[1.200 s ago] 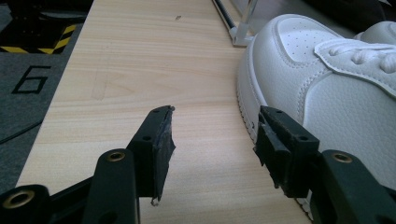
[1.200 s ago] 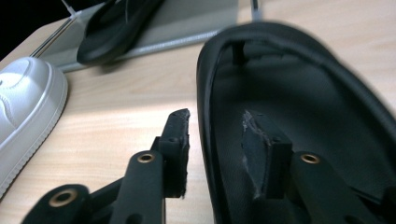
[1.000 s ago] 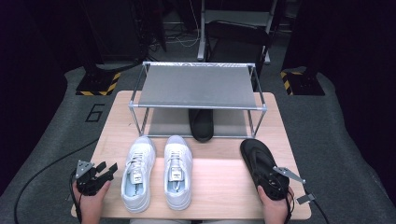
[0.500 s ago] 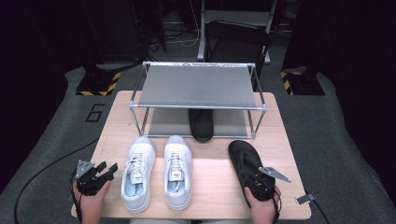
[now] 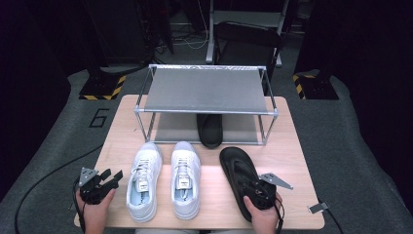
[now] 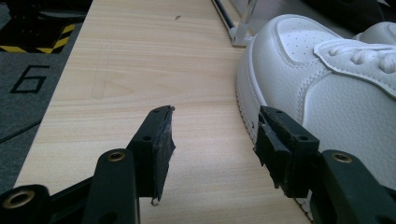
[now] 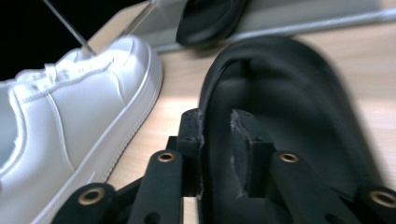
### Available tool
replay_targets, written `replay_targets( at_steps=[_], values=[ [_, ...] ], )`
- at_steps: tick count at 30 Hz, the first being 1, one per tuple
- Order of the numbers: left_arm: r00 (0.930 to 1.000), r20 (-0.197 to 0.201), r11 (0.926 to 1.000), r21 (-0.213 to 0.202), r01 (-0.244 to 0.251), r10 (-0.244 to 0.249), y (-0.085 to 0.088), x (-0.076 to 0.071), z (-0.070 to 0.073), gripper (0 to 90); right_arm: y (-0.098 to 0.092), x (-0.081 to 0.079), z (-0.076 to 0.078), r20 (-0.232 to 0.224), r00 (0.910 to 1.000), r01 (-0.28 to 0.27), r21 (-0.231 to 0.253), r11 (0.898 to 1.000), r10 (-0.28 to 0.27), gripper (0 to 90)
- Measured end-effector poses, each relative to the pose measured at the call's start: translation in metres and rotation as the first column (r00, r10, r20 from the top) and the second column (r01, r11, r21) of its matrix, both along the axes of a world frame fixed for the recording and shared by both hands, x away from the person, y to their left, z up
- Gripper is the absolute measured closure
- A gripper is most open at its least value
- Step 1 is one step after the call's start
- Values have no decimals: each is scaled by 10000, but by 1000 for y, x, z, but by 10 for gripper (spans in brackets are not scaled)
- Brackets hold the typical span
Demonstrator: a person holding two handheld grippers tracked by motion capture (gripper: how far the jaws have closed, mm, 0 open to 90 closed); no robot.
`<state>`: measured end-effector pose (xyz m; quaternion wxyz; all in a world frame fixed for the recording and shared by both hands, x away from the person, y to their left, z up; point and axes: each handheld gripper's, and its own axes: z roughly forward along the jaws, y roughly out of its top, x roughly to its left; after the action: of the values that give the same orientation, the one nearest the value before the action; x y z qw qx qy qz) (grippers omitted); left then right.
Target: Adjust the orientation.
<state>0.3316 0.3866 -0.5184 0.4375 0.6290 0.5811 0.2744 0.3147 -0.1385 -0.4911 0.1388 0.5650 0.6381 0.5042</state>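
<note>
In the high view, the black slipper (image 5: pixel 236 163) lies at lower right on the table (image 5: pixel 117 131), toe toward the rack (image 5: pixel 207 90). The right gripper (image 5: pixel 260 191) sits over its heel, which the hand hides. The left gripper (image 5: pixel 116 176) rests at lower left beside the white sneakers (image 5: pixel 143 183). A second slipper (image 5: pixel 209 129) is half hidden under the rack's shelf.

In the left gripper view, the left gripper (image 6: pixel 215 121) stands wide with bare wood between its jaws. The near sneaker (image 6: pixel 327 84) is just beside the right-hand jaw and cut off by the frame, so any drift could nudge it.

In the right gripper view, the right gripper (image 7: pixel 217 119) has just been opening its jaws. They straddle the slipper's (image 7: pixel 289 93) side wall at a narrow gap. With the clamp loosened, lifting now would likely leave the slipper behind or drag it against the sneaker (image 7: pixel 84 102). Whether a pad touches the wall is hard to make out.
</note>
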Motion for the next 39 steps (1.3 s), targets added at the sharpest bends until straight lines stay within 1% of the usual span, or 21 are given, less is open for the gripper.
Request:
replay_targets(
  at_steps=[4,5,6,8,9,10,12,13,14,16,17,19,21,27,29,30,31,32,33,35,39],
  values=[
    [10000,-63,10000,29,41,-41,-1,-1,1,453,-25,-6,10,465,9964,724,-221,9971,-714,680],
    [10000,-63,10000,29,41,-41,-1,-1,1,453,-25,-6,10,465,9964,724,-221,9971,-714,680],
    [10000,-81,10000,25,27,-27,0,0,1,453,-38,-7,10,556,9930,1071,-427,9933,-1046,651],
    [10000,-91,10000,4,3,-3,-1,0,0,453,-48,-8,6,313,9903,1368,-528,9892,-1353,625],
    [10000,-91,10000,4,3,-3,-1,0,0,454,-48,-8,6,313,9903,1368,-528,9892,-1353,625],
    [9999,-108,10000,24,-1,1,-1,0,0,453,-55,-7,-1,-52,9909,1338,-503,9897,-1343,613],
    [10000,-21,10000,40,-37,37,-1,1,0,453,-57,-7,-7,-261,9925,1182,-356,9924,-1191,607],
    [10000,-21,10000,40,-37,37,-1,1,0,453,-57,-7,-7,-261,9925,1182,-356,9924,-1191,607],
    [10000,5,10000,22,-97,97,-2,0,-1,453,-55,-7,-12,-543,9928,1046,-350,9939,-1064,607],
    [9999,-109,10000,40,-50,51,-2,0,0,453,-52,-6,-15,-458,9946,911,-376,9951,-928,622],
    [9999,-161,10000,37,-20,21,-1,0,0,453,-50,-6,-16,-544,9941,915,-451,9948,-939,647],
    [10000,-45,10000,-8,-88,88,-1,0,-1,454,-49,-4,-16,-431,9926,1103,-782,9908,-1139,720],
    [9999,-109,10000,2,-37,37,-1,0,0,454,-49,-3,-15,-432,9918,1168,-831,9897,-1206,744],
    [9999,-113,10000,15,-22,22,-1,0,0,453,-43,2,-15,-346,9956,836,-910,9923,-870,758],
    [9999,-99,10000,8,-24,24,-1,0,0,454,-40,4,-15,-402,9964,714,-876,9936,-751,746],
    [9999,-92,10000,-19,-39,39,0,-1,0,454,-40,5,-16,-409,9967,680,-636,9957,-707,675],
    [9999,-92,10000,-19,-39,39,0,-1,0,453,-40,5,-16,-409,9967,680,-636,9957,-707,675],
    [9999,26,9999,-34,-112,112,0,0,0,453,-40,5,-17,-468,9963,694,-590,9958,-722,652],
    [10000,-32,10000,-30,-81,80,1,0,0,454,-40,4,-19,-674,9954,639,-676,9957,-685,627],
    [10000,-21,9999,-42,-94,94,1,0,0,454,-41,2,-21,-691,9951,667,-666,9955,-713,617],
    [10000,-24,10000,11,-31,32,0,-1,1,453,-47,-2,-30,-1147,9900,795,-278,9964,-822,586]
  ],
)
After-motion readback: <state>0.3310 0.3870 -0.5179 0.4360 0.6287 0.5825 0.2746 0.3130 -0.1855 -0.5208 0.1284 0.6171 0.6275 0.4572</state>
